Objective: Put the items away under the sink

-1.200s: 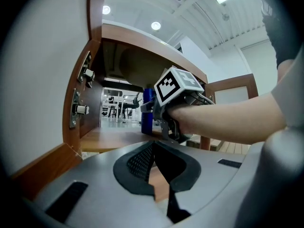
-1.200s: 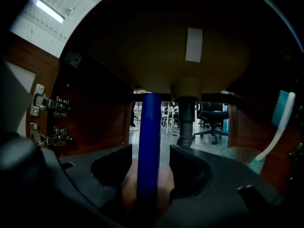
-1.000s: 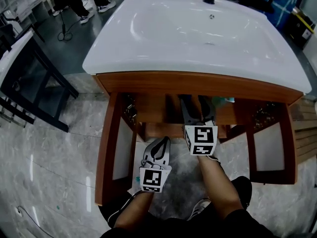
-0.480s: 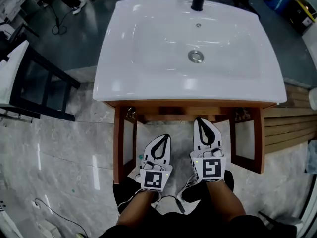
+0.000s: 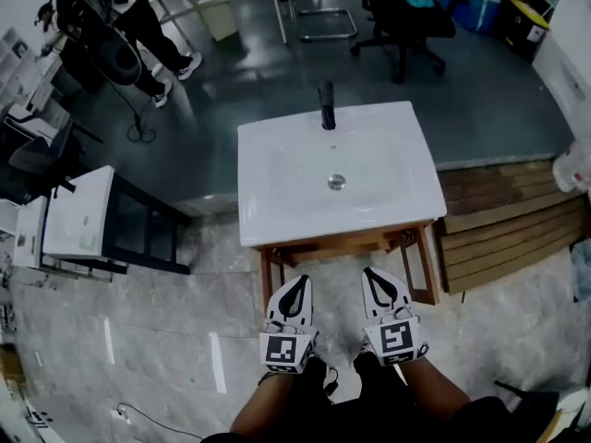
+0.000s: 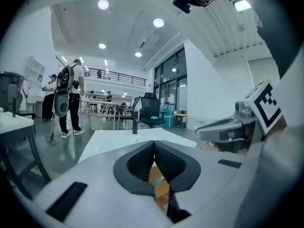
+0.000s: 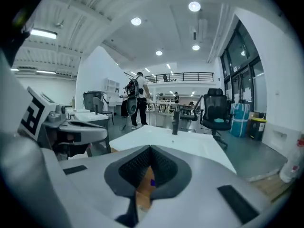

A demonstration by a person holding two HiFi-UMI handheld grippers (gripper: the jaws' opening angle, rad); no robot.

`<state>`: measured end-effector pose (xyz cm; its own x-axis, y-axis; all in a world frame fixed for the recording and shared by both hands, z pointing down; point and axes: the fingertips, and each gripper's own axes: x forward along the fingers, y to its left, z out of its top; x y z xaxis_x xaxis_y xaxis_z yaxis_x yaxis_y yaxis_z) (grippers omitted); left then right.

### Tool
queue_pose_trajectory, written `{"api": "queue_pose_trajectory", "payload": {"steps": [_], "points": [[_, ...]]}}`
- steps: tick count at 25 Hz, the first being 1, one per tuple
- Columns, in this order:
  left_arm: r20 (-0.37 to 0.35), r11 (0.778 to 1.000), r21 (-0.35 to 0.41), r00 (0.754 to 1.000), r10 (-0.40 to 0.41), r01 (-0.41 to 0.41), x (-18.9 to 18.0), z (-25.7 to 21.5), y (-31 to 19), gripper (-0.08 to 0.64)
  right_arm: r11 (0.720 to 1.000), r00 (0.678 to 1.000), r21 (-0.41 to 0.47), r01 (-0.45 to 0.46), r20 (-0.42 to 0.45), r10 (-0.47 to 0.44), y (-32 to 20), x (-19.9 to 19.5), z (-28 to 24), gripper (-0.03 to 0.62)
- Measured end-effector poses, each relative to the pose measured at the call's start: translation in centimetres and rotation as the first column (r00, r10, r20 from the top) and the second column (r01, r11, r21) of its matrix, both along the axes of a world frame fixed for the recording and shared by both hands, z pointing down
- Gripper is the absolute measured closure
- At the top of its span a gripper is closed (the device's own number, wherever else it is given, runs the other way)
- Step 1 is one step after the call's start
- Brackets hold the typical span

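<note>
Sink (image 5: 337, 178) and wooden cabinet (image 5: 346, 245) are seen at frame centre. No items are visible, so they are judged stowed inside. Left gripper (image 5: 296, 284) and right gripper (image 5: 374, 277) are held clenched and empty, clear of the cabinet. No writing is legible, only square marker patterns.

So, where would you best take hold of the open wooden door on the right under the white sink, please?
Probably its free front edge: the wooden door stands open toward the person, a thin upright panel, so the right gripper, now shut, could open and straddle it from the front.
</note>
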<state>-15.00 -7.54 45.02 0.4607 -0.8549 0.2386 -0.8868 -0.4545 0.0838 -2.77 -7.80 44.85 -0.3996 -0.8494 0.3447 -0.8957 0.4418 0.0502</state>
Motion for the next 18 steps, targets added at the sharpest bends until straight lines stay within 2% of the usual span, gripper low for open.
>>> {"api": "queue_pose_trajectory", "payload": {"steps": [3,5,8,18], "points": [[0.01,1.0,-0.01,1.0,0.023,-0.023,0.5,-6.0,1.9,0.538,0.999,1.0,0.032,0.013,0.008,-0.014,1.6,0.8,-5.8,0.572],[0.028,0.999,0.002,0.999,0.033,-0.033,0.6,-8.2,2.8,0.538,0.999,0.999,0.048,-0.005,0.039,0.003,2.3,1.3,-8.0,0.572],[0.046,0.999,0.043,0.999,0.027,-0.029,-0.1,-10.2,2.4,0.538,0.996,0.997,0.081,-0.02,0.079,0.014,1.8,1.2,-9.9,0.572],[0.035,0.993,0.12,0.999,0.004,-0.009,-2.4,-13.5,2.6,0.538,0.984,0.998,0.173,0.028,0.05,-0.037,2.3,-1.4,-13.3,0.574]]}}
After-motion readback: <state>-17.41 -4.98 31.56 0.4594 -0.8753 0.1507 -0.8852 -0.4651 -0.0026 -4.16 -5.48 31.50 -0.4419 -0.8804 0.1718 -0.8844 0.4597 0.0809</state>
